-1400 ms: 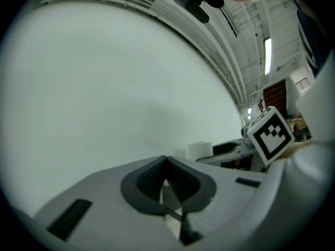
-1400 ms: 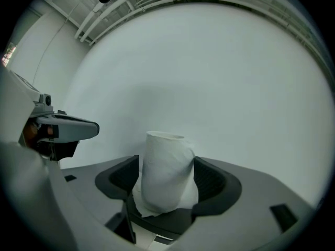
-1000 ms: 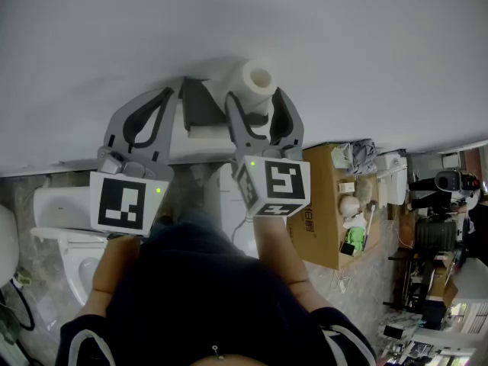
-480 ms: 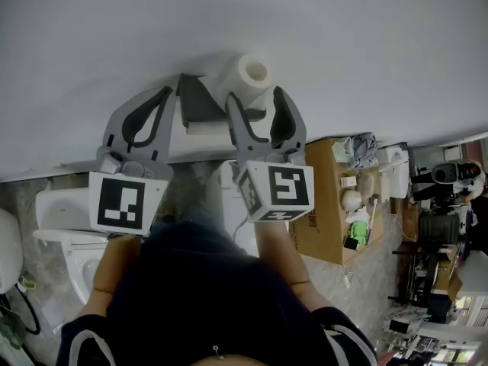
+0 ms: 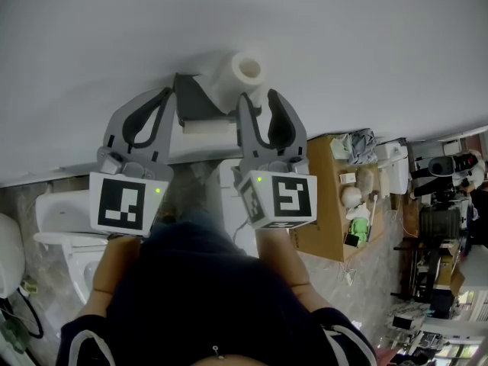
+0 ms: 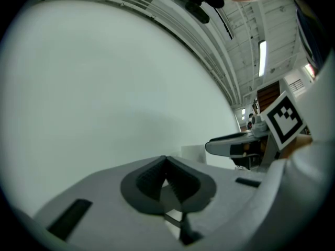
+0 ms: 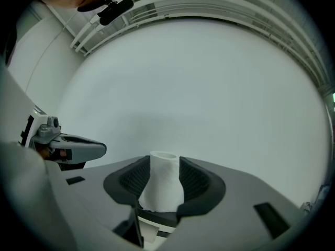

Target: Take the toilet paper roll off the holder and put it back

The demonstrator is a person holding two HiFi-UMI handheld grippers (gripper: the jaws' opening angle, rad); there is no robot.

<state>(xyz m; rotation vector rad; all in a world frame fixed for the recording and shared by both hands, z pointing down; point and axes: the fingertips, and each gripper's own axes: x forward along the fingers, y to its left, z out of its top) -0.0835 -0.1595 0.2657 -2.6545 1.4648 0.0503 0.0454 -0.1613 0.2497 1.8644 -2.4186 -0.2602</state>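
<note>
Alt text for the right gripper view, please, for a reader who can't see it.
The right gripper, whose jaws have just been closing, presses on both sides of a white toilet paper roll standing on end between them. Behind is a plain white wall; the left gripper shows at the left edge.

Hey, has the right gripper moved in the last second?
Yes. The right gripper has edged back and slightly right from the holder; its fingers have just been closing on the toilet paper roll.
</note>
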